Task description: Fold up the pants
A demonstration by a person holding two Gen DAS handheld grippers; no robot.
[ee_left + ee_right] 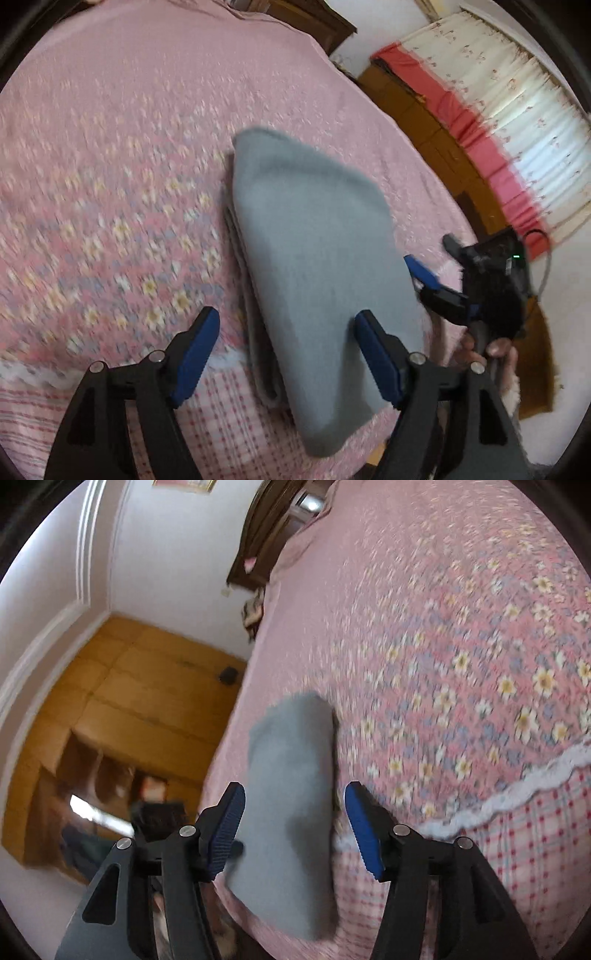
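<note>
The bed (110, 155), spread with a pink flowered cover, fills the scene, wooden floor (122, 686) beyond its edge. On it lie the grey pants (314, 280), folded into a thick, long bundle, near the bed's edge. In the left wrist view the bundle runs from 11 o'clock down to 5 o'clock. The left gripper (286, 358) hovers over its near end, jaws spread wide: one blue pad over the bare cover, the other over the grey cloth, neither pressing. The right gripper (295, 827) has its jaws apart too, the bundle's near end showing between the pads, nothing gripped. At 3 o'clock in the left view, a hand (487, 354) holds that right gripper's handle.
</note>
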